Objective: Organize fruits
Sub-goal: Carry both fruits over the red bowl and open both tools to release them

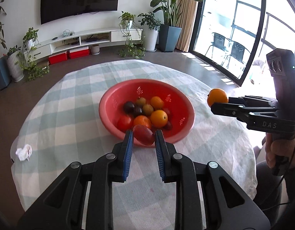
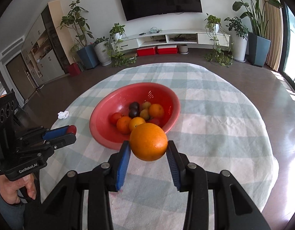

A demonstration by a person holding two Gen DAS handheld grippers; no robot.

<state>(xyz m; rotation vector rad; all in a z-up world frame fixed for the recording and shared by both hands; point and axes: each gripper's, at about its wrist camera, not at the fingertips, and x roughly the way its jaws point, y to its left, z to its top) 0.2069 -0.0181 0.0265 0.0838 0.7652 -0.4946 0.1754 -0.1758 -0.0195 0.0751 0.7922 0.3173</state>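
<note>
Left gripper (image 1: 143, 136) up in the air, its blue-padded fingers (image 1: 128, 147) pinching a small red oval fruit (image 1: 143, 135) right at the tips, just in front of the near rim of the round red plastic colander (image 1: 109, 103). Over on the right, the right gripper (image 2: 148, 145) has its fingers clamped on a round orange (image 2: 148, 142), one pad on each side (the fruit sits at the very fingertips, bulging above them). Both fruits hang above the green-and-white checked tabletop (image 2: 214, 118). The colander sits mid-table, holding oranges, red tomatoes and dark plums. A crumpled white tissue (image 1: 24, 152) lies near the left edge.
</note>
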